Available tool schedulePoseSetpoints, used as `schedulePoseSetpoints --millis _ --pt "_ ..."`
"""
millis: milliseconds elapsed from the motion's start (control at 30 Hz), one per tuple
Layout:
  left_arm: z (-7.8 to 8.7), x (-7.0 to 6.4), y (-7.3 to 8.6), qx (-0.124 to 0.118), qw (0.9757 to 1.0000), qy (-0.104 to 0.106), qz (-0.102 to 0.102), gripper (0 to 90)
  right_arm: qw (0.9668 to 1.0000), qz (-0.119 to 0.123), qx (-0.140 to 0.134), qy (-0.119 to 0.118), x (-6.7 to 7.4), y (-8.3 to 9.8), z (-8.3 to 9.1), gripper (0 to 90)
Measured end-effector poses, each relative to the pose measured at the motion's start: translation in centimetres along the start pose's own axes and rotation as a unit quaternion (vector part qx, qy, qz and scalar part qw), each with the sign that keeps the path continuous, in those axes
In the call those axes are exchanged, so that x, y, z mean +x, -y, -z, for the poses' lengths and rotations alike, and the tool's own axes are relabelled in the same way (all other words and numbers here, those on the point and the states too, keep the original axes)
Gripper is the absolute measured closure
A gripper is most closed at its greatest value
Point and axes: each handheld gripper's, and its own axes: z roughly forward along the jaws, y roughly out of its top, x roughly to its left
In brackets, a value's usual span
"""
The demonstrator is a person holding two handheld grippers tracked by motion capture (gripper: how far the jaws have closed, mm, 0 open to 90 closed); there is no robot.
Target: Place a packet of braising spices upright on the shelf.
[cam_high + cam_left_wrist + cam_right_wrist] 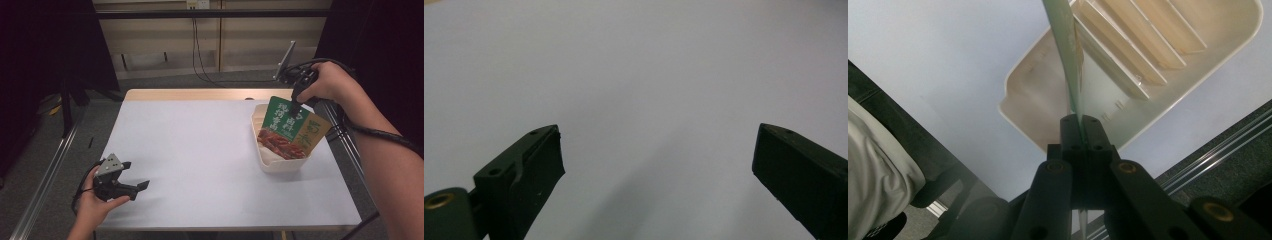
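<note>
High view first, and the biggest thing is the white surface (200, 165), broad and bare through its middle so both hands have room to work; at its right side sits a cream tray (280, 164) with ribbed dividers, placed, I'd judge, as the home for what is being carried. Over that tray hangs the green food packet (283, 129) — held upright by its top edge so its lower edge can drop between the tray walls; it already dips inside the rim. The right hand-held gripper (295, 107) is clamped tight on that top edge, pointing down; in the right gripper view the jaws meet flat on the thin packet (1068, 65), seen edge-on above the tray's slats (1128, 45). The left hand-held gripper (135, 187) rests at the near left edge, jaws spread wide with nothing between them — parked out of the way, it seems. The packet itself: glossy green front, white lettering, a picture of reddish-brown meat low down, a tan panel at its right side.
</note>
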Motion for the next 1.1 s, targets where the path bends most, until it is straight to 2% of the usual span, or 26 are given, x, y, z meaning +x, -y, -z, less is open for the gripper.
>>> schedulePoseSetpoints --millis 200,300,900,933,1000,1100 --pt "0.0 -0.2 0.0 0.001 1.0000 0.000 0.007 6.0 1.0000 0.000 0.001 0.001 0.0 -0.2 -0.1 90.0" --pt "0.0 0.0 0.0 -0.001 1.0000 0.003 0.000 6.0 1.0000 -0.004 0.000 0.001 0.0 -0.2 -0.2 90.0" --pt "-0.1 -0.1 0.0 0.000 1.0000 0.000 0.004 6.0 1.0000 -0.005 -0.005 0.005 -0.3 -0.5 -0.8 90.0" --pt "-0.2 -0.2 0.0 -0.004 0.9999 0.005 0.010 6.0 1.0000 -0.005 -0.004 0.004 -0.3 -0.5 -0.9 90.0" --pt "-0.1 -0.1 0.0 -0.001 1.0000 0.001 0.003 6.0 1.0000 -0.002 -0.004 0.004 -0.3 -0.6 -1.0 90.0" --pt "-0.1 -0.1 0.0 -0.001 1.0000 0.002 0.005 6.0 1.0000 -0.001 -0.006 0.003 -0.2 -0.9 -1.3 90.0"
